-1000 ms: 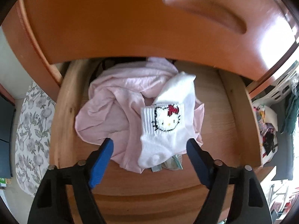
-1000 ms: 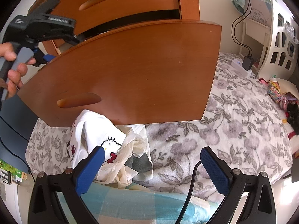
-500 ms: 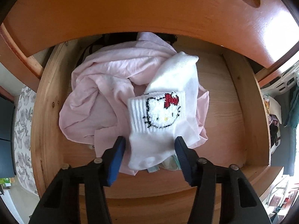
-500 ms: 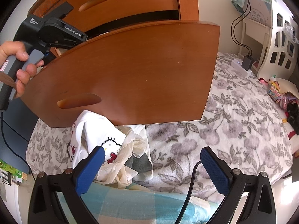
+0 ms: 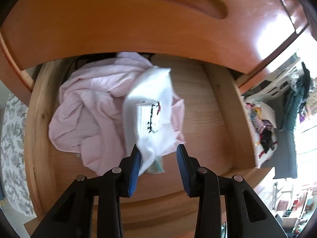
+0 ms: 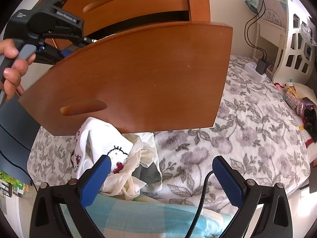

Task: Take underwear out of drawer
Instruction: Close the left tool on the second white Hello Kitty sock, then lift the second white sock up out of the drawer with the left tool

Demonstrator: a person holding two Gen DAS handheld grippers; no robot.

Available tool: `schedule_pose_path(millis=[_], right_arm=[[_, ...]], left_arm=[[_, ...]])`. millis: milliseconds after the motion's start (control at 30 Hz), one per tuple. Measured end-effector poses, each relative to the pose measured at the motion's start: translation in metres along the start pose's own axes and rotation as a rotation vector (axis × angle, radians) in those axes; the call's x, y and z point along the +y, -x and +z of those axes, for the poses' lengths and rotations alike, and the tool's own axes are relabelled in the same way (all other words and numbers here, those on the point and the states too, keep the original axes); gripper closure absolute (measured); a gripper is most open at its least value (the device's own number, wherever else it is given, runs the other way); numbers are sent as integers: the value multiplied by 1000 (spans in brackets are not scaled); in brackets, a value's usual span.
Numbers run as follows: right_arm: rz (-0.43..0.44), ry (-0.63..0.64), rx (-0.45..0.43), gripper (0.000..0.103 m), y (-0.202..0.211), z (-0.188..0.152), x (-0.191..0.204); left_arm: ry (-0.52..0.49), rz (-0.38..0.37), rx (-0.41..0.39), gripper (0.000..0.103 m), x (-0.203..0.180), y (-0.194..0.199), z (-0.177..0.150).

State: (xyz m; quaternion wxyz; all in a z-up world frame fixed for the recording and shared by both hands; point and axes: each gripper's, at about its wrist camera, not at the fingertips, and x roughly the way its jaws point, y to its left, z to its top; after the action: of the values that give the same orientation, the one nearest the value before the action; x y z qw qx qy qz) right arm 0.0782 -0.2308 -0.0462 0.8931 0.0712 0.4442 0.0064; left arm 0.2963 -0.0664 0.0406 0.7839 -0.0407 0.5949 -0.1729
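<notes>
In the left wrist view an open wooden drawer [image 5: 198, 109] holds a crumpled pale pink garment [image 5: 93, 107]. A white sock with a cartoon cat face [image 5: 152, 107] hangs folded above it. My left gripper [image 5: 158, 158] is shut on the sock's lower end, which fills the gap between the blue pads. A scrap of pale green fabric [image 5: 156, 166] shows beneath. My right gripper [image 6: 160, 168] stands open over the bed with nothing in it. A pile of white and cream garments [image 6: 111, 144] lies just beyond its left finger.
The drawer's front panel [image 6: 148, 75] juts over the bed, and a hand [image 6: 11, 65] holds the left tool behind it. A floral bedspread [image 6: 247, 138], a power strip [image 6: 257, 69], a white headboard [image 6: 297, 45] and a black cable [image 6: 204, 188] are also there.
My left gripper went down into the drawer, narrowed its fingers around the sock and has risen with it, so the sock now hangs folded and blurred. The right gripper has stayed put.
</notes>
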Motion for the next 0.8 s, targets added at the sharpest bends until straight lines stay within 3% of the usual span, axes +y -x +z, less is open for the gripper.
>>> schedule_pose_path(millis=[100,267,467,600,800], right_arm=[[0,-1,-2,0,0,0,0],[0,-1,0,0,0,0,0],[0,-6,3,0,-1,0,-1],[1,-8,9,0,-2,0,-1],[-1,-7,8,0,-2,-1,-1]], left_arm=[[14,-36,8,66,-3,-1,2],[29,13,26,71,-2,-17,1],[80,49,12,93,7,-26,-2],[101,20,-13,97,17,-20,-6],[133,-83,-53,100,23,-8,-13]])
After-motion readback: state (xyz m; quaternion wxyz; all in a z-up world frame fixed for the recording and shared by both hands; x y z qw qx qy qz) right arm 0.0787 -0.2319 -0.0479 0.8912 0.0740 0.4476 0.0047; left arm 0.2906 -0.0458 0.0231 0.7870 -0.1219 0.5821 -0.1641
